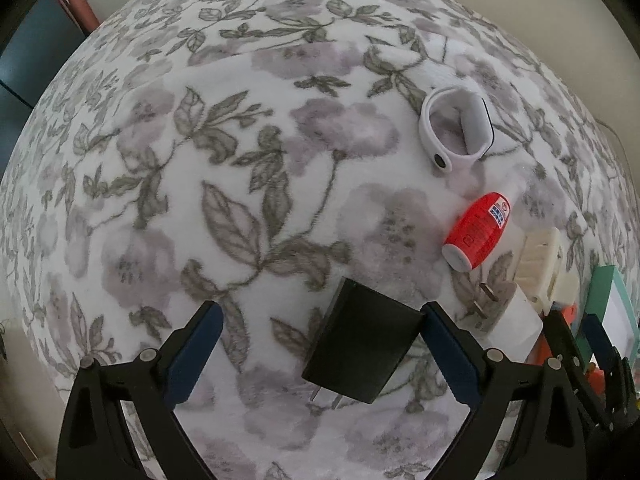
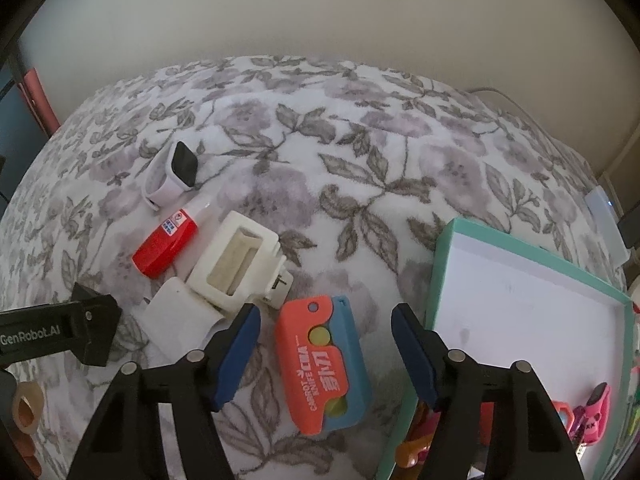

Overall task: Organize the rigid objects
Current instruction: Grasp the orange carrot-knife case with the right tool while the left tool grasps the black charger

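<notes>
Now your left hand-held gripper (image 1: 320,338) points straight down, jaws wide around a matte black charger block (image 1: 362,344) on the fuzzy floral blanket (image 1: 240,160) — your right hand-held gripper (image 2: 325,340) tilts, half-open, astride the orange-and-blue plastic toy knife (image 2: 322,364) — unclamped.

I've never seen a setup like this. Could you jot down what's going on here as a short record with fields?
Surface: floral blanket
Left gripper: open, pointing down around a black charger, its right finger at the charger's edge
Right gripper: open, astride an orange and blue toy knife, pads not pressing it
Loose items: white watch, red tube, cream clip, white plug
Container: teal box, a few small toys in its near corner
Stage: both grippers poised to pick up
</notes>
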A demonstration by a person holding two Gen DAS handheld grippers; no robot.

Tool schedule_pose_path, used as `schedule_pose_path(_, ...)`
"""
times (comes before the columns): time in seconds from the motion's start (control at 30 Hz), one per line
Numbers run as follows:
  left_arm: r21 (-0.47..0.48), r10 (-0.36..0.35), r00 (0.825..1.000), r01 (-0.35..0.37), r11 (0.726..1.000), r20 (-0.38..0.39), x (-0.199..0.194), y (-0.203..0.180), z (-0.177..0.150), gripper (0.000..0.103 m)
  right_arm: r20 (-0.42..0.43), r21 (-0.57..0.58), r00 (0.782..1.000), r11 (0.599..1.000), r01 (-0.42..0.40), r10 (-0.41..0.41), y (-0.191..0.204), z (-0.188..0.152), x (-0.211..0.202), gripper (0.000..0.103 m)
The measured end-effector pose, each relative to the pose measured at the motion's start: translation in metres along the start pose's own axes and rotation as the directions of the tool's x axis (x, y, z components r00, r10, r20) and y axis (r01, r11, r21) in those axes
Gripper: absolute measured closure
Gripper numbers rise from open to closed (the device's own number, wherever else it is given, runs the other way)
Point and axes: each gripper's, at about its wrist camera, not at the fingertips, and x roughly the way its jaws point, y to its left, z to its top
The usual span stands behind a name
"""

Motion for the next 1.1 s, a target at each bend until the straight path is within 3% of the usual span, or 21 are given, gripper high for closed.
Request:
schedule_pose_path(0.13, 0.003, -0.007, 1.0, 0.007, 1.0, -0.004, 0.0, 0.004, -0.002, 0.015, -0.006, 0.003, 1.0, 1.0, -0.014, 0.014, 0.0, 0.001, 0.006, 0.034)
schedule_pose_path(0.3, 0.003, -0.001, 1.0, 0.001, 1.0, -0.011, -0.001, 0.001, -0.002, 0.015, -0.02, -0.002, 1.0, 1.0, -0.009, 0.009, 0.0, -0.001, 0.01, 0.041)
schedule_pose_path(0.4, 0.004, 0.0, 1.0, 0.0, 1.0, -0.012, 0.0, -0.003, -0.002, 0.016, -0.044, 0.033, 0.998, 0.998, -0.052, 0.054, -0.002, -0.002, 0.012, 0.049)
schedule_pose_path(0.63, 0.017, 0.004, 1.0, -0.004, 1.0, -0.022, 0.004, -0.01, -0.005, 0.018, -0.075, 0.008, 0.997, 1.0, -0.03, 0.031, 0.004, -0.007, 0.009, 0.054)
schedule_pose_path(0.7, 0.022, 0.007, 1.0, -0.006, 1.0, -0.029, 0.007, -0.014, -0.007, 0.027, -0.083, -0.002, 0.996, 1.0, -0.025, 0.024, 0.006, -0.009, 0.008, 0.057)
schedule_pose_path(1.1, 0.045, 0.037, 0.999, -0.037, 0.998, -0.004, 0.009, -0.031, -0.014, 0.03, -0.072, -0.018, 0.997, 1.0, -0.008, 0.006, 0.009, -0.011, 0.007, 0.058)
